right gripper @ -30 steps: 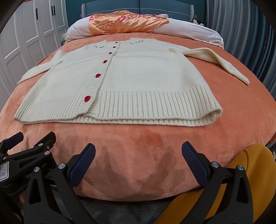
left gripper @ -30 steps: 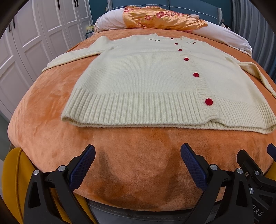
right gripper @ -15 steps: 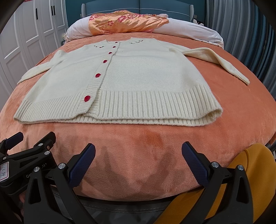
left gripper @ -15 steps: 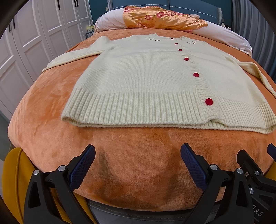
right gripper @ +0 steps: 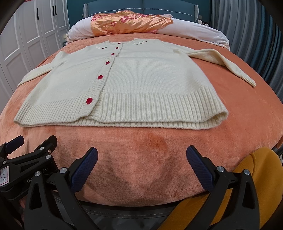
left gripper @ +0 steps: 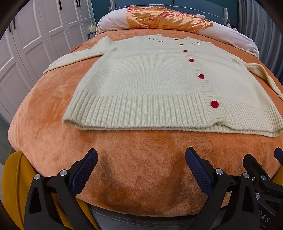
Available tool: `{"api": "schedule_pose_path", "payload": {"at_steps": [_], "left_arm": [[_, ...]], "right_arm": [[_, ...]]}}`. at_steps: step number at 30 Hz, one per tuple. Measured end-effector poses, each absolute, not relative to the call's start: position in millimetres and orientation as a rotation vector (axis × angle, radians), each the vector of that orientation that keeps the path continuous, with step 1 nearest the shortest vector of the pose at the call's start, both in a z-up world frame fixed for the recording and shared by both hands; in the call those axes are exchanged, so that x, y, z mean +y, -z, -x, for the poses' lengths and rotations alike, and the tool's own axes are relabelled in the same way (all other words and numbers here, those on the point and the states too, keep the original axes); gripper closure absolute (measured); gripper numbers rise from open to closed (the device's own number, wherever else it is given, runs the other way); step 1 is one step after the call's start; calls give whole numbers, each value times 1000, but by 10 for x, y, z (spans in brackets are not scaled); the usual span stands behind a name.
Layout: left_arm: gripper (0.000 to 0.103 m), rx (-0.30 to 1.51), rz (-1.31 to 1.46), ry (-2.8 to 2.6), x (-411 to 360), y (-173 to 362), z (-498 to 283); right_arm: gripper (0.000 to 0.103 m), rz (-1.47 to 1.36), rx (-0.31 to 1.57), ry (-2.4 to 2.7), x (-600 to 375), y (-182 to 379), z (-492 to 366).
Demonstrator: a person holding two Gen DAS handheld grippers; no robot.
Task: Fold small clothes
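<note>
A bed covered by a plush orange blanket [left gripper: 53, 109] fills both views, running back to a blue upholstered headboard [right gripper: 141, 7]. White panelled wardrobe doors [left gripper: 35, 35] stand along its left side. Across the head of the bed lies a long white pillow [right gripper: 194, 31] with an orange floral satin cloth [right gripper: 127, 23] draped over its middle.

On the blanket, the cream knitted cardigan [left gripper: 141, 79] lies flat and face up, buttoned shut, its ribbed hem [right gripper: 150, 108] towards the cameras and its neckline towards the pillow. Both sleeves are spread outward: the left sleeve [left gripper: 74, 58] runs towards the wardrobe side, the right sleeve [right gripper: 224, 62] angles out to the opposite edge of the bed. Two small dark embroidered motifs sit either side of the neckline; what they depict is too small to tell. A row of red buttons [left gripper: 214, 104] runs down the front band from collar to hem.

The left gripper [left gripper: 141, 168] hovers over bare blanket near the foot of the bed, its blue-padded fingers [left gripper: 84, 169] spread wide apart and holding nothing, well short of the hem. The right gripper [right gripper: 141, 168] sits just beside it, likewise spread wide and empty, also clear of the cardigan. A mustard-yellow rounded object [right gripper: 247, 177], possibly a chair back, shows at the lower corners of both views.
</note>
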State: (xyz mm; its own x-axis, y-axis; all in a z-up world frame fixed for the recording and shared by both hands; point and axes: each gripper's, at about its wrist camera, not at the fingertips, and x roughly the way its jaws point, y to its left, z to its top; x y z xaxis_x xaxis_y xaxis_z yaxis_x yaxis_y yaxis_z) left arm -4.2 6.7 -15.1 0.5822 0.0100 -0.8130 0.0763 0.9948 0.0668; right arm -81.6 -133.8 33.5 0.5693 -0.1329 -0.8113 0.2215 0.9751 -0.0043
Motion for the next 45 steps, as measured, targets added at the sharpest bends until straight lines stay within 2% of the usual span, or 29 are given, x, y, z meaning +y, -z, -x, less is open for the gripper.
{"api": "schedule_pose_path", "payload": {"at_steps": [20,23,31,35,42,45], "left_arm": [[6,967,-80,66,123,82,19],[6,923,-71,87,186,-114,-20],[6,908,-31,5,262,-415,-375],[6,914,-17,2,166,-431,-521],[6,986,-63,48,-144,-305,-744],[6,984,-108,83,-269,-258,-772]], "right_arm": [[5,-91,960,200,-1432,-362,711],[5,-120,884,244,-1825,-606,641],[5,-384,794,512,-3933,-883,250],[5,-473,776,581,-4780,-773,75],[6,-782,772,619,-5888,-210,-259],[18,-850,780,620,-6096,-35,-409]]}}
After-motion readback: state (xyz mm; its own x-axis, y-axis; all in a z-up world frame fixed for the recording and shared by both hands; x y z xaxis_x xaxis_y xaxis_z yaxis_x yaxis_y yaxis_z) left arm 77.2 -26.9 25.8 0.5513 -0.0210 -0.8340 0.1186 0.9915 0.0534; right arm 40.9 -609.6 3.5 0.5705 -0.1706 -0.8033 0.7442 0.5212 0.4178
